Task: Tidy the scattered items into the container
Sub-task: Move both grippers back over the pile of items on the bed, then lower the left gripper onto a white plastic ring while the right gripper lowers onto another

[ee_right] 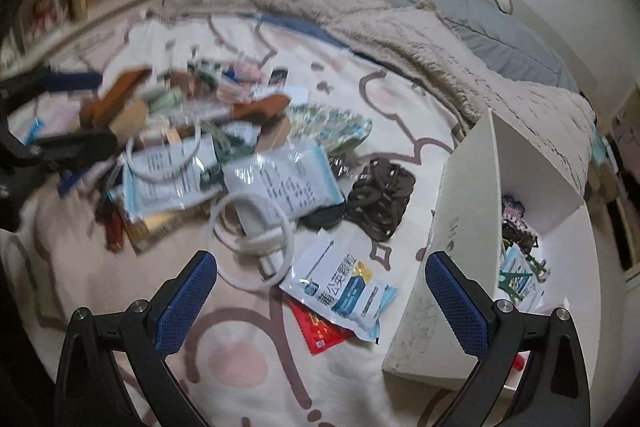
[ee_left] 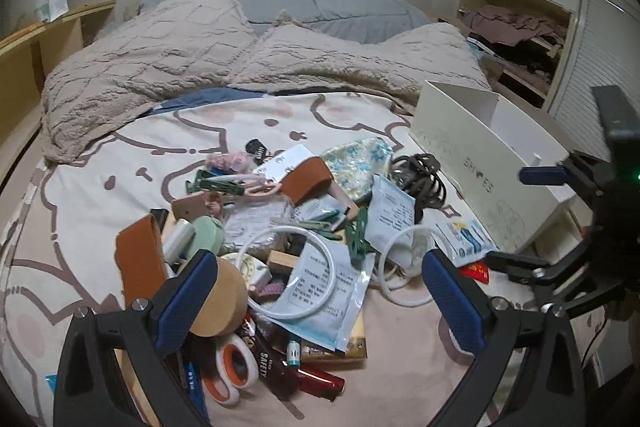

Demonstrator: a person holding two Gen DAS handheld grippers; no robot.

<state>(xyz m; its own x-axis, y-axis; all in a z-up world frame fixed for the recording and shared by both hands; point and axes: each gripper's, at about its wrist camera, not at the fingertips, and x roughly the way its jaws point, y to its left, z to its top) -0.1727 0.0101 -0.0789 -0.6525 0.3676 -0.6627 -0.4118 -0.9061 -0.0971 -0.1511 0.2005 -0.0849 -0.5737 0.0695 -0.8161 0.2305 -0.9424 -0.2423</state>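
Both pairs of blue-padded fingers are spread wide and nothing is held: the left gripper [ee_left: 316, 291] is poised over the near part of the heap, the right gripper [ee_right: 320, 299] over the bed's near edge beside the white box [ee_right: 460, 211]. Just beyond the right fingers, a blue-and-white sachet [ee_right: 344, 291] is seen lying flat on a red packet [ee_right: 320, 331], close against the box's outer wall. It is judged light, thin and slippery; a raised edge or corner would best be pinched. A coiled white cable [ee_right: 256, 239] beside it is limp and likely to trail. Farther in, the main pile [ee_left: 280, 227] of packets, tape and clips is spread mid-bed. A few items already lie in the box. The printed bedsheet [ee_left: 100, 167] is soft and yielding, with a beige blanket [ee_left: 160, 39] bunched at the far end; shelving and a wardrobe are seen beyond.
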